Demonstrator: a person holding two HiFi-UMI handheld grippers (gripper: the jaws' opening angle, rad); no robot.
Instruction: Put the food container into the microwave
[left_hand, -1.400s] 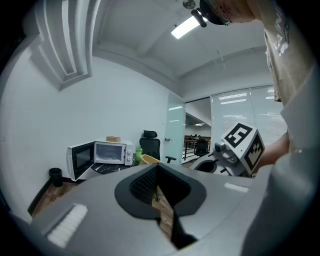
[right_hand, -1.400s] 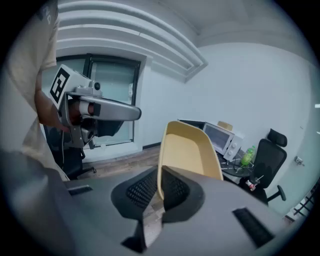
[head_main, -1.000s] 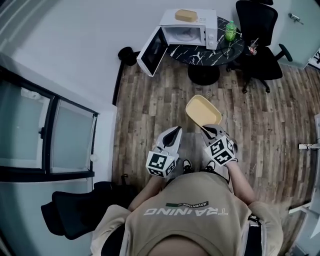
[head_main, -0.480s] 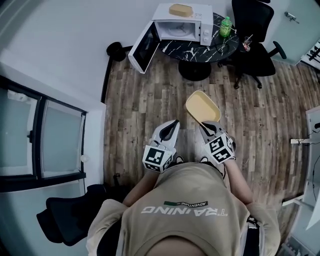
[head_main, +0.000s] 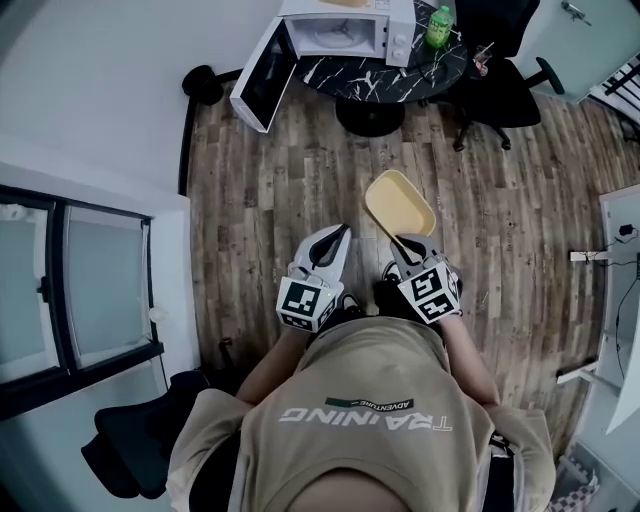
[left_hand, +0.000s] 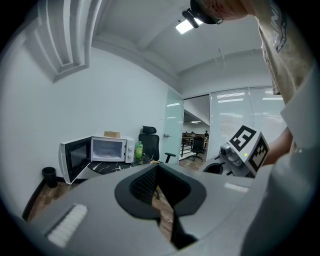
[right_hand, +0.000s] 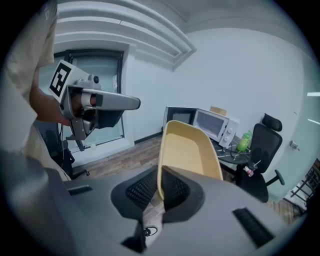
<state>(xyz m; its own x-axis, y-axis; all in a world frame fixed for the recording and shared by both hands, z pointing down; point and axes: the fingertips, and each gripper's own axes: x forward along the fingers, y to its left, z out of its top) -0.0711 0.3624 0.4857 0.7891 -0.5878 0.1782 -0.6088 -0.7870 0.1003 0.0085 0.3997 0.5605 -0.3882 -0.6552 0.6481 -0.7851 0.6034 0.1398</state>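
My right gripper (head_main: 406, 243) is shut on the near rim of the yellow food container (head_main: 400, 203) and holds it out over the wooden floor. In the right gripper view the container (right_hand: 187, 150) stands tilted up from the gripper (right_hand: 159, 187). The left gripper (head_main: 334, 240) is beside it, shut and holding nothing; in its own view the gripper (left_hand: 157, 185) has nothing between its jaws. The white microwave (head_main: 345, 30) stands far ahead on a black marble table (head_main: 385, 75), its door (head_main: 260, 85) swung open to the left. The open microwave (left_hand: 107, 149) also shows in the left gripper view.
A green bottle (head_main: 438, 25) stands right of the microwave. A black office chair (head_main: 500, 80) is beside the table. A tan item (right_hand: 218, 110) lies on top of the microwave. A dark bin (head_main: 203, 83) sits by the wall. Glass panels (head_main: 70, 290) line the left.
The microwave and table have slid toward the top edge of the head view. Both grippers have shifted slightly left. The right gripper still holds the container.
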